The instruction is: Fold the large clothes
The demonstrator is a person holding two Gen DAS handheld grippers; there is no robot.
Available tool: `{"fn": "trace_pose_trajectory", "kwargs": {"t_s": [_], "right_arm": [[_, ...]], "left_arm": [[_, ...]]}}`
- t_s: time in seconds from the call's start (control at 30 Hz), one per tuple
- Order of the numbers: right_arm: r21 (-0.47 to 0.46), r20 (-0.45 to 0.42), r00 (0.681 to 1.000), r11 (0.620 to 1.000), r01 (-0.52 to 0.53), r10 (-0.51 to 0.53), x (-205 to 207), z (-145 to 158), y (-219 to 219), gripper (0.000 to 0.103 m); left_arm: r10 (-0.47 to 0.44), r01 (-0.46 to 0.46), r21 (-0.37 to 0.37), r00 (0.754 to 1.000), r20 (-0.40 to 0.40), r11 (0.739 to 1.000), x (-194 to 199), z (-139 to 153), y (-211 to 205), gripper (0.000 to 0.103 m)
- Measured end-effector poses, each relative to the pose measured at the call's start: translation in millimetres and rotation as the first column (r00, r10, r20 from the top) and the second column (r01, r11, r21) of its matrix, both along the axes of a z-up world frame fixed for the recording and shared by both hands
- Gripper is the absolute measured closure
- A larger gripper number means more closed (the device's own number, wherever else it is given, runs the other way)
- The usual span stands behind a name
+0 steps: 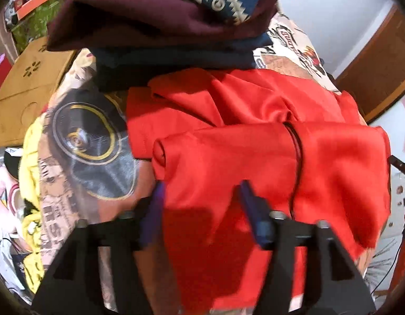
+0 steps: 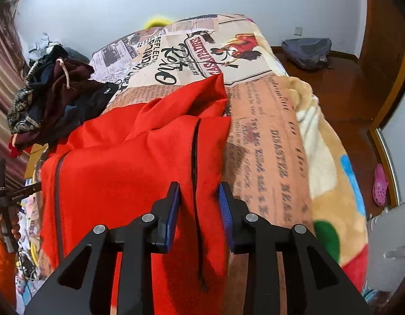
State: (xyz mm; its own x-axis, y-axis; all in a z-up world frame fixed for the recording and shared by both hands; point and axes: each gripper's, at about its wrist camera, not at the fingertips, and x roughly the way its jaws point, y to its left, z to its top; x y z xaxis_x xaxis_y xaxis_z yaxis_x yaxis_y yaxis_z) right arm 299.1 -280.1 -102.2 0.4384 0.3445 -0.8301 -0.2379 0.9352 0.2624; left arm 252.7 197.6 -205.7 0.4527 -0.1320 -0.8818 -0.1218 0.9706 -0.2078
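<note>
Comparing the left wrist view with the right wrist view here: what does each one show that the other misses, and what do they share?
Only the left wrist view shows the wooden board beside the bed.

Only the right wrist view shows the grey backpack and pink clog on the floor.

Both show the red jacket with its dark zipper on the printed blanket, and the pile of dark clothes. Both grippers, left and right, are open over the jacket.
</note>
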Motion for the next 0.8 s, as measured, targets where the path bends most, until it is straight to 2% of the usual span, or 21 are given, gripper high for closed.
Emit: {"fn": "trace_pose_trajectory", "kwargs": {"t_s": [0.03, 0.07, 0.13, 0.27, 0.47, 0.53, 0.63, 0.7, 0.73, 0.8], "right_arm": [[0.001, -0.002, 1.0, 1.0, -0.006, 0.006, -4.8, 3.2, -2.8, 0.071], [-0.01, -0.005, 1.0, 1.0, -0.017, 0.017, -10.6, 6.3, -5.1, 0.062], [-0.044, -0.001, 0.999, 0.998, -0.033, 0.033, -19.9, 9.7, -6.5, 0.054], [-0.094, 0.02, 0.996, 0.992, -0.081, 0.083, -45.5, 11.7, -5.7, 0.054], [-0.07, -0.049, 0.994, 0.992, -0.104, 0.1, -62.1, -13.7, -3.1, 0.053], [-0.09, -0.07, 0.993, 0.99, -0.104, 0.098, -62.7, -24.6, -0.3, 0.053], [-0.052, -0.059, 0.996, 0.996, -0.075, 0.072, -61.6, -27.7, -1.3, 0.05], [-0.037, -0.056, 0.997, 0.998, -0.058, 0.056, -60.4, -27.3, -0.9, 0.05], [-0.035, -0.046, 0.998, 0.998, -0.054, 0.052, -60.8, -26.8, -0.1, 0.053], [-0.04, -0.009, 0.999, 0.998, -0.039, 0.039, -64.3, -24.6, 2.7, 0.062]], "left_arm": [[-0.005, 0.005, 0.01, 1.0, 0.005, 1.0, -5.9, 0.4, 0.1, 0.032], [-0.007, 0.007, 0.013, 1.0, 0.002, 1.0, -11.0, -1.0, 1.6, 0.029], [-0.006, 0.006, -0.006, 0.999, -0.032, 1.0, -18.6, -7.5, 3.4, 0.029], [-0.008, -0.001, -0.093, 0.995, -0.097, 0.996, -43.9, -28.9, 8.3, 0.029], [-0.013, -0.032, -0.227, 0.981, -0.195, 0.973, -65.6, -67.7, 2.7, 0.029], [0.021, -0.064, -0.253, 0.986, -0.168, 0.965, -71.5, -69.7, 4.3, 0.029], [0.032, -0.074, -0.278, 0.988, -0.151, 0.958, -75.5, -67.2, 3.2, 0.03], [0.018, -0.054, -0.286, 0.992, -0.128, 0.957, -77.1, -62.7, -3.0, 0.049], [0.009, -0.041, -0.28, 0.993, -0.116, 0.959, -76.4, -59.3, -7.5, 0.055], [-0.009, -0.018, -0.267, 0.995, -0.098, 0.964, -74.6, -51.8, -16.1, 0.09]]}}
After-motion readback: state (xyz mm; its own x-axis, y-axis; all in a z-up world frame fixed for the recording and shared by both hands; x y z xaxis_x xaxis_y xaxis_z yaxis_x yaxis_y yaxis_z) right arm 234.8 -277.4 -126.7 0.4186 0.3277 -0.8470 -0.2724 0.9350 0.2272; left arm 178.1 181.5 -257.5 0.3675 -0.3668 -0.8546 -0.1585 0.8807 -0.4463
